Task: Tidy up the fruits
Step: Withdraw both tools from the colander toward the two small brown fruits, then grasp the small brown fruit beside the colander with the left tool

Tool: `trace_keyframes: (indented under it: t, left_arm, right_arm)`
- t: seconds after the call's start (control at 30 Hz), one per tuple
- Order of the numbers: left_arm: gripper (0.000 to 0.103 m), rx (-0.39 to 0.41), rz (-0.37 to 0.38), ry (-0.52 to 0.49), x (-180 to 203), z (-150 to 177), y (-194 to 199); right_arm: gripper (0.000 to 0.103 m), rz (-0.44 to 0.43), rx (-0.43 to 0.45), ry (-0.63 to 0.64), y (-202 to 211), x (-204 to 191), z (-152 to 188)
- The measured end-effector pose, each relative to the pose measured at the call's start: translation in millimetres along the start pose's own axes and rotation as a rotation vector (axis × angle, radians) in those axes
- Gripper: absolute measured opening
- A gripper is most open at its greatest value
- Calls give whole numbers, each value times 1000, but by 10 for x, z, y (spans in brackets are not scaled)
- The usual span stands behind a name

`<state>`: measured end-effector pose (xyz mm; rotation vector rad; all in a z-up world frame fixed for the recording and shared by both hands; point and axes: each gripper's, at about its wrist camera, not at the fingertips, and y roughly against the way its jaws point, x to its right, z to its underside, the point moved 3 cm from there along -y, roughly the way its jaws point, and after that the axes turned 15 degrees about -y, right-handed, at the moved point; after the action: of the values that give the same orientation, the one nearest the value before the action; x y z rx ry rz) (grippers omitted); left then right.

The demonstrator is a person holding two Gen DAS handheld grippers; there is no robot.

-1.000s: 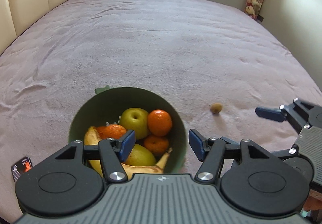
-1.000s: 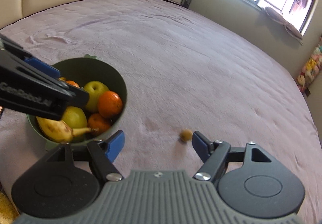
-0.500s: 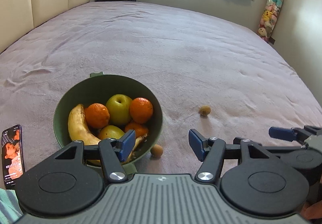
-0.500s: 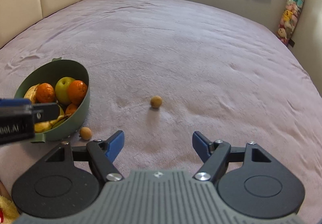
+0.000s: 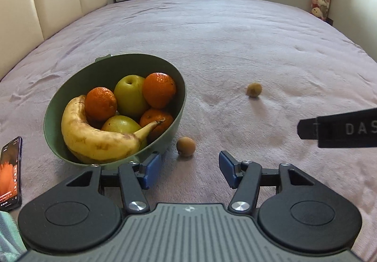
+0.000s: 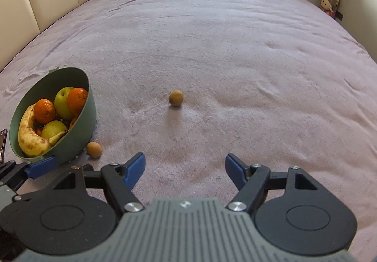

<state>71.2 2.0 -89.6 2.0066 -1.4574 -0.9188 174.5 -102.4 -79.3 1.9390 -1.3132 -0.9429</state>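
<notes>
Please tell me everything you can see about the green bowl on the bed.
The green bowl is round and deep, with a matte, plastic-looking wall and a small tab on its far rim. It sits tilted on the mauve bedspread, its mouth leaning toward the camera. Inside lie a spotted banana, three oranges, a green apple and a yellow-green fruit. A small brown fruit lies beside its base; contact is unclear. No gripper holds it.

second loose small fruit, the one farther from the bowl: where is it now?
The farther small brown fruit lies alone on the bedspread, centre of the right wrist view, right of the green bowl.
</notes>
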Motion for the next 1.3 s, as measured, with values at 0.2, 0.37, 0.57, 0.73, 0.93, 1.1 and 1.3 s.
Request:
trace_keyframes:
  t: [0.2,0.37,0.57,0.73,0.93,1.1,1.3]
  left_arm:
    - [53,-15,-33,5,122,9,-188]
    - [54,0,-96,29,197,-9,-223]
    - [56,-13,-113,95,250,-22,-190]
    - [59,-73,-159,157,206,-7,-330]
    - [61,-78,-200,204,184,-5,-403]
    - [61,-73,-214,215,188,2,-462]
    - [56,-73,-229,252,164,-3,-537]
  right_arm:
    - [72,-8,-29,-38,-182,43,-16]
    - [72,-5,-52,-46,-326,49,-24]
    - [72,-6,-63,-52,-430,21,-59]
    - [72,-5,-77,-73,-511,39,-70]
    - [72,-5,-86,-81,-569,11,-75]
    - [72,-6,-92,-87,-615,-1,-86]
    - [72,1,-99,-90,-675,11,-90]
